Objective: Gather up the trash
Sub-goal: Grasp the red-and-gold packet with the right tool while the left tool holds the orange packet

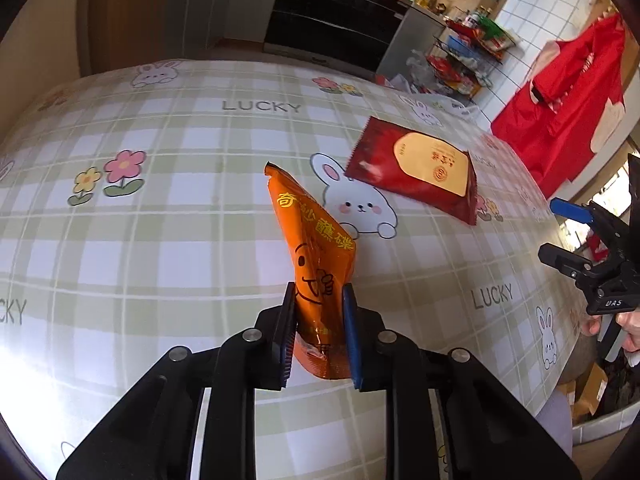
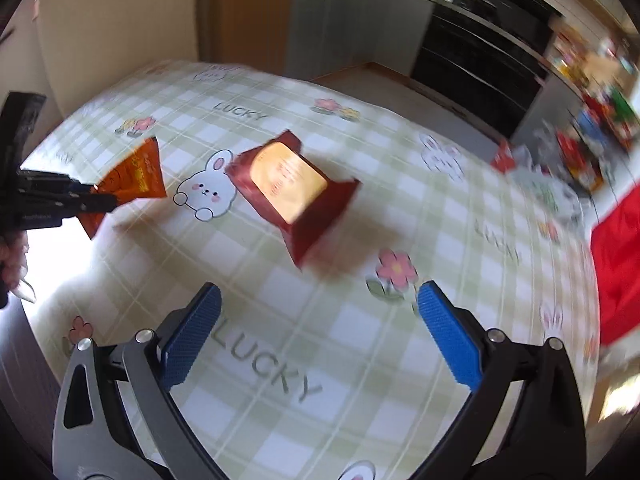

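Your left gripper (image 1: 318, 334) is clamped on the orange wrapper (image 1: 312, 256), lifted off the table (image 1: 168, 240). Right gripper (image 2: 318, 336) is wide open, empty. Red packet (image 2: 290, 188) lies ahead, probably untouched; view's blurred. No bin visible.

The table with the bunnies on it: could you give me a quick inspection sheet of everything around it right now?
Surface: table under a green plaid cloth printed with rabbits, flowers and LUCKY.
Job's things: orange wrapper held up off the cloth; red packet lying flat near a printed rabbit.
Clutter: nothing else seen on the near cloth; far corner too blurred to tell.
Grippers: left gripper shut on the orange wrapper; right gripper open, its blue fingers wide apart, short of the red packet.
Cables: nothing seen.
Surroundings: wire rack of groceries, red garment hanging, dark cabinet.
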